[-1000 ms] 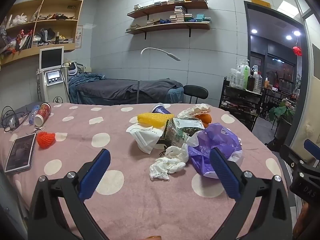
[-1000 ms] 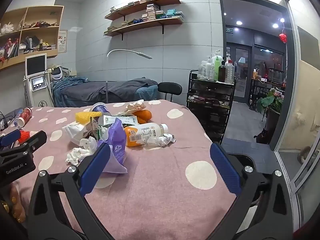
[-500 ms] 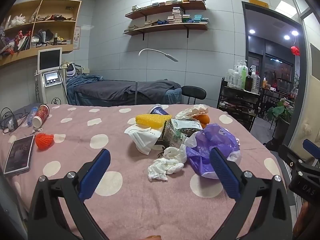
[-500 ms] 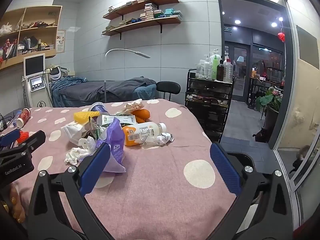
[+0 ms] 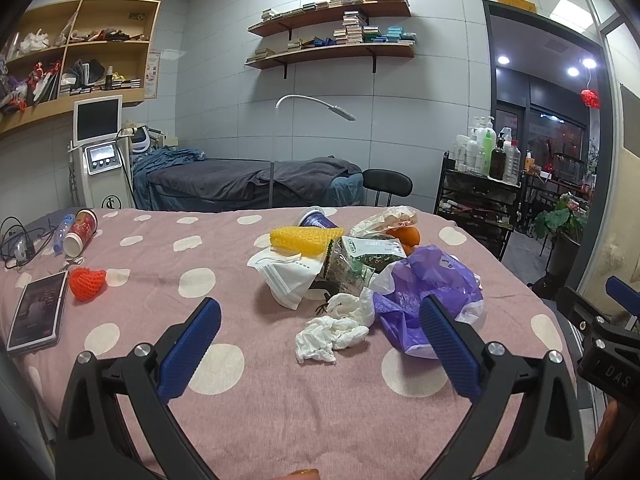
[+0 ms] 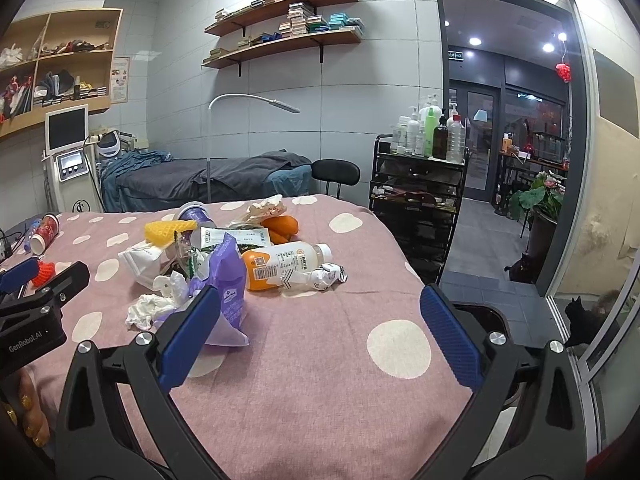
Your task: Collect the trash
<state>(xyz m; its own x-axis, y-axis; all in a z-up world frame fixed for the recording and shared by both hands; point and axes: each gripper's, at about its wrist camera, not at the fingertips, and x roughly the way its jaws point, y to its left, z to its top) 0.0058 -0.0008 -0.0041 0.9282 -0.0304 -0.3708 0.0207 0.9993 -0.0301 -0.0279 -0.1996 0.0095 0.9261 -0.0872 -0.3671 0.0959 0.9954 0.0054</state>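
A heap of trash lies mid-table on the pink dotted cloth point(image 5: 256, 400): a crumpled white tissue point(image 5: 334, 330), a purple plastic bag point(image 5: 428, 284), a white face mask point(image 5: 286, 274), a green carton point(image 5: 356, 258), yellow foam netting point(image 5: 304, 236) and a purple cup point(image 5: 318, 218). The right wrist view also shows an orange-drink bottle point(image 6: 286, 264) and a crumpled wrapper point(image 6: 330, 274). My left gripper point(image 5: 318, 344) is open and empty, just short of the tissue. My right gripper point(image 6: 320, 340) is open and empty, over bare cloth to the right of the heap.
A phone point(image 5: 38, 310), red netting point(image 5: 86, 278), a red cup point(image 5: 80, 226) and cables point(image 5: 18, 240) lie at the table's left. A black bin point(image 6: 486, 316) stands past the table's right edge. Two black cats point(image 6: 586, 320) sit on the floor by the doorway.
Both grippers have shifted only slightly; the views have tilted up a little. Nothing on the table has moved.
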